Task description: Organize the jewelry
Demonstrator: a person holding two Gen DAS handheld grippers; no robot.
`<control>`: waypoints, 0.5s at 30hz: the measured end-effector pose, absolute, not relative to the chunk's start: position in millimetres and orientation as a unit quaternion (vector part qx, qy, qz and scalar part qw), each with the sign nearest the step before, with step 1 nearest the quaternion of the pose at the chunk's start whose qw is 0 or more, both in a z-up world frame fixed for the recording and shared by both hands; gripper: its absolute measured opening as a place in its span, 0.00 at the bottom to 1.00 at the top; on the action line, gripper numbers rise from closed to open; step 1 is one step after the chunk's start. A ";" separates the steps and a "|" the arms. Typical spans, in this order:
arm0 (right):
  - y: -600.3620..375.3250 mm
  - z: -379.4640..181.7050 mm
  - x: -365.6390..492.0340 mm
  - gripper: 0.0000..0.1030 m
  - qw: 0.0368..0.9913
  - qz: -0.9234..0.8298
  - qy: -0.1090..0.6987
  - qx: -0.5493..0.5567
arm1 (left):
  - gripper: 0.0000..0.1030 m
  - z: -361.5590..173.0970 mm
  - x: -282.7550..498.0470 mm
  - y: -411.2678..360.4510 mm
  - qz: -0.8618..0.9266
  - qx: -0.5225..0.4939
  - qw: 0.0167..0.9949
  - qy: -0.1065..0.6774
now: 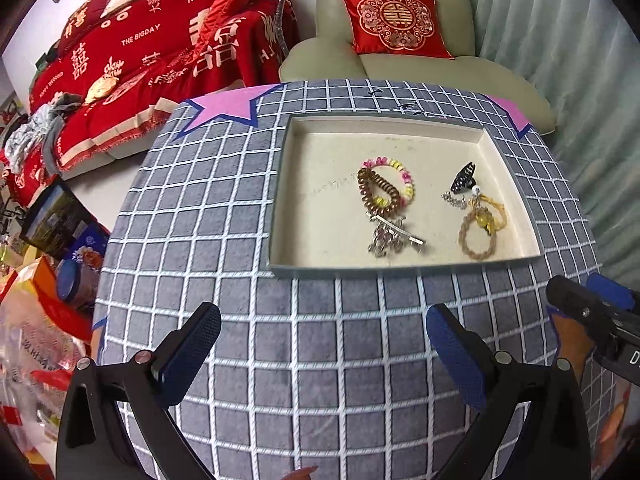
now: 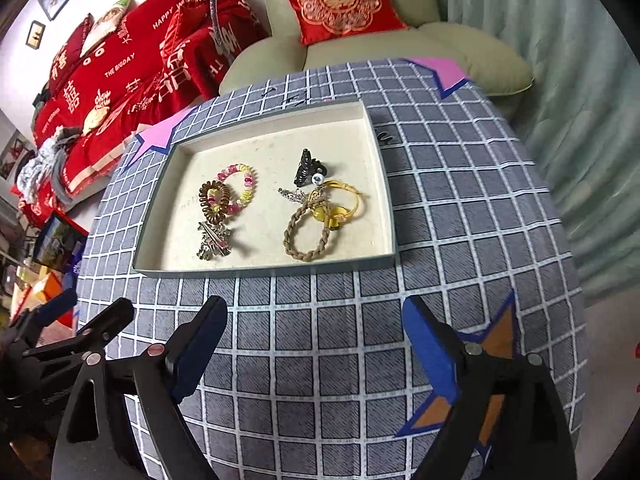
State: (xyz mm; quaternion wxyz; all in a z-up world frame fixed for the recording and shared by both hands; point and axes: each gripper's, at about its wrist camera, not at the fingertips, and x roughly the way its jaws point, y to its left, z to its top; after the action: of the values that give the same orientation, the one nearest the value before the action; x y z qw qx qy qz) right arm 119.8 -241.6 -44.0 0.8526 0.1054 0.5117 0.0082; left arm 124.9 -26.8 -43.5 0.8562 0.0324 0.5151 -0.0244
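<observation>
Both grippers, left (image 1: 323,334) and right (image 2: 316,326), hover spread wide and empty over the checked cloth (image 2: 460,216), near side of the tray (image 2: 384,184). Jewelry lies in tray: coil ties (image 2: 216,200) and silver clip (image 2: 214,242) left, black claw clip (image 2: 306,166), braided tie (image 2: 306,236), yellow tie (image 2: 346,200) right.

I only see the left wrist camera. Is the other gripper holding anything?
Observer: No. The right gripper has its fingers wide apart, with only the checked tablecloth between them.
Operator: What's that orange bit at the right edge of my picture?
Observer: It's an orange star with a blue border on the tablecloth. It lies partly under the right gripper's right finger.
</observation>
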 end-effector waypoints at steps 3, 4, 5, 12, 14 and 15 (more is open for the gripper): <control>-235.7 -36.6 106.8 0.88 0.868 -0.001 0.490 0.086 | 1.00 -42.0 112.8 -21.6 -0.019 0.033 0.858 0.512; -234.4 -34.4 103.4 0.88 0.872 -0.002 0.484 0.081 | 1.00 -41.8 108.6 -19.3 -0.018 0.031 0.858 0.513; -232.6 -31.7 98.9 0.88 0.877 -0.004 0.475 0.074 | 1.00 -41.5 104.5 -17.0 -0.017 0.027 0.858 0.513; -224.6 -24.3 80.4 0.88 0.887 -0.007 0.458 0.054 | 1.00 -41.3 83.3 -8.3 -0.010 0.030 0.862 0.506; -224.9 -24.3 77.1 0.88 0.888 -0.010 0.457 0.056 | 1.00 -40.3 78.5 -7.0 -0.008 0.032 0.864 0.502; -224.8 -24.0 75.1 0.88 0.888 -0.011 0.457 0.056 | 1.00 -39.6 76.0 -6.4 -0.008 0.033 0.866 0.499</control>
State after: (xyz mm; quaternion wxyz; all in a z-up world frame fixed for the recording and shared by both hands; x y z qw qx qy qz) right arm 75.1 -224.8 -24.0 0.8879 0.0556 0.4566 -0.0107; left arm 76.0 -6.4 -39.6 0.8661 0.0329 0.4988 -0.0076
